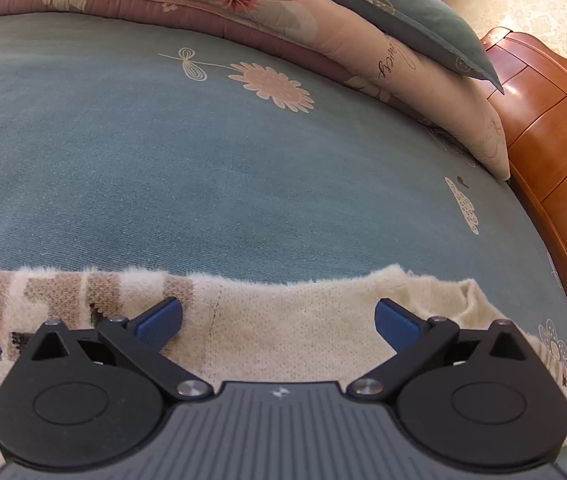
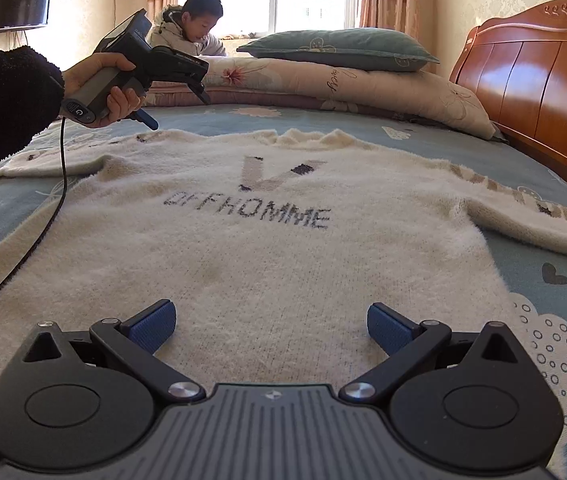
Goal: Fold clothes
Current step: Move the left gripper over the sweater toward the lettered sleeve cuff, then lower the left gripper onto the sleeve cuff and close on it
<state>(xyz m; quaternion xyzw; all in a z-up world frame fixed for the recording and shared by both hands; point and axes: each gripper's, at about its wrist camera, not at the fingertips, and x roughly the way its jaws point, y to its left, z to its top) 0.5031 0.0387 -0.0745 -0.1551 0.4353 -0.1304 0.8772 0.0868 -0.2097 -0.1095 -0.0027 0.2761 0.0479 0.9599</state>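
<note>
A cream fuzzy sweater with dark "OFFHOMME" lettering lies spread flat on the blue bed sheet, sleeves out to both sides. My right gripper is open and empty, low over the sweater's hem. My left gripper is open and empty over the sweater's top edge near the left shoulder. In the right wrist view the left gripper is held in a hand just above the sweater's far left shoulder.
A folded floral quilt with a blue pillow on it lies across the far side of the bed. The wooden headboard stands at the right. A person sits beyond the bed by the window. A black cable trails over the left sleeve.
</note>
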